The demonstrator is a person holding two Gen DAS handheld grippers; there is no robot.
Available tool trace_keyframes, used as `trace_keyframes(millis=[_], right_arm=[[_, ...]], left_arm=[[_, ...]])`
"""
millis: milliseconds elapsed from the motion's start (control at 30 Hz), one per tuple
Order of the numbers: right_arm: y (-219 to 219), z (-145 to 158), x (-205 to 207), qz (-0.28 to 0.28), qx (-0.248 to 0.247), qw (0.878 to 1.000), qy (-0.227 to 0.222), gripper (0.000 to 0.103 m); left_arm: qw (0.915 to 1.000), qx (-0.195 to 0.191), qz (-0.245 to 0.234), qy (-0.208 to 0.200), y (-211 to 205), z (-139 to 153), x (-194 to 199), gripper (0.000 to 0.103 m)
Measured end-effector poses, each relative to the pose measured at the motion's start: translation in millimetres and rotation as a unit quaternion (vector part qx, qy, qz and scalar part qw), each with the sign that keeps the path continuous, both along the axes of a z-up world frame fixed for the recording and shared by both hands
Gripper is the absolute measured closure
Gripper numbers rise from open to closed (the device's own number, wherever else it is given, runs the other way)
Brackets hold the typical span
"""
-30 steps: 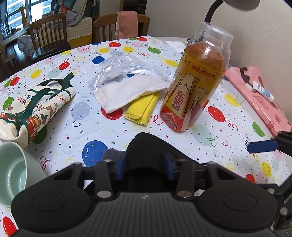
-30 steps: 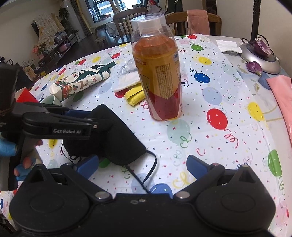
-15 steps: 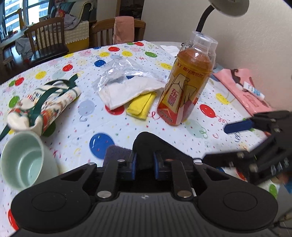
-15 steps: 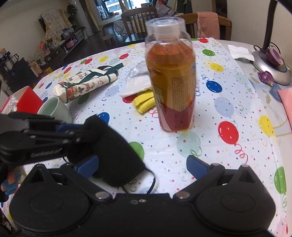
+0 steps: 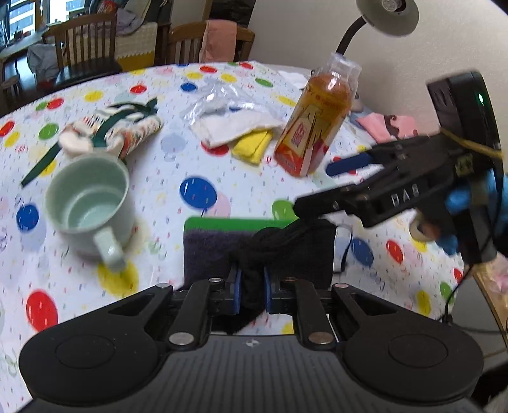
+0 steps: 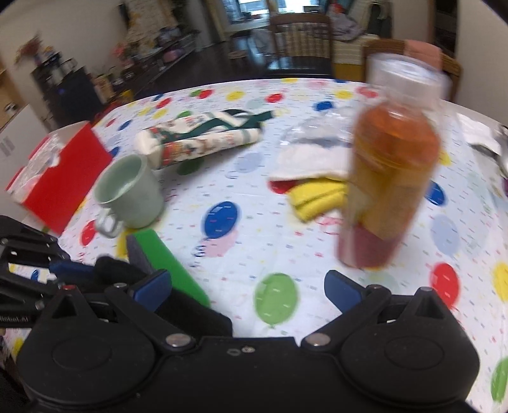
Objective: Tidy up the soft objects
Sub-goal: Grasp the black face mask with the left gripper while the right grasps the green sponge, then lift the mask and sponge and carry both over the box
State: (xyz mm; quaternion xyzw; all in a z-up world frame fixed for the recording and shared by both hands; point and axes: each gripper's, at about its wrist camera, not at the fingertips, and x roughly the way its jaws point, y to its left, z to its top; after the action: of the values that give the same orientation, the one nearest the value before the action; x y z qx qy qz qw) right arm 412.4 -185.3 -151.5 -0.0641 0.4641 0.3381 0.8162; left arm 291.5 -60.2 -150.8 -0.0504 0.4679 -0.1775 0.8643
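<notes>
My left gripper has a black mask pinched between its blue pads, and the jaws are closing on it. The mask hangs over a green and dark sponge on the table. In the right wrist view the left gripper holds the mask beside the sponge. My right gripper is open with nothing between its fingers, and it reaches in from the right just above the mask. A yellow cloth and a white cloth lie beyond.
A tall orange drink bottle stands right of the cloths. A pale green mug sits left, with a rolled Christmas bag behind it. A red box is at the far left edge. A desk lamp and pink cloth are by the wall.
The left jaws narrowed onto the black mask and the gripper drew back from the bottle, so the sponge and mug came into view. The right gripper swung left, close over the mask.
</notes>
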Motion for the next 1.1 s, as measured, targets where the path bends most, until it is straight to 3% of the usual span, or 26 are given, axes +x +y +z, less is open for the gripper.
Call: trace_keyframes(millis=[300,400,533,733,800,1100], right_arm=[[66,-7,-11,0.111,0.002,0.994,0.017,0.001],[86,-14,-14,0.128,0.002,0.991,0.030,0.009],[96,-25,-9,0.114,0.007,0.992,0.057,0.028],[91,-26,-5,0.096,0.044,0.990,0.095,0.063],[88,-24,-4,0.077,0.043,0.992,0.093,0.068],[50,-10,1,-0.016,0.082,0.992,0.096,0.072]], left_arm=[[0.9997,0.005,0.007,0.023,12,-16,-24,0.090],[0.9997,0.006,0.006,0.021,10,-18,-27,0.090],[0.9998,0.010,0.005,0.016,8,-21,-31,0.091],[0.9998,0.010,0.016,0.008,13,-22,-36,0.093],[0.9998,0.009,0.018,0.003,17,-20,-38,0.094],[0.9993,-0.006,0.036,-0.011,38,-3,-47,0.096]])
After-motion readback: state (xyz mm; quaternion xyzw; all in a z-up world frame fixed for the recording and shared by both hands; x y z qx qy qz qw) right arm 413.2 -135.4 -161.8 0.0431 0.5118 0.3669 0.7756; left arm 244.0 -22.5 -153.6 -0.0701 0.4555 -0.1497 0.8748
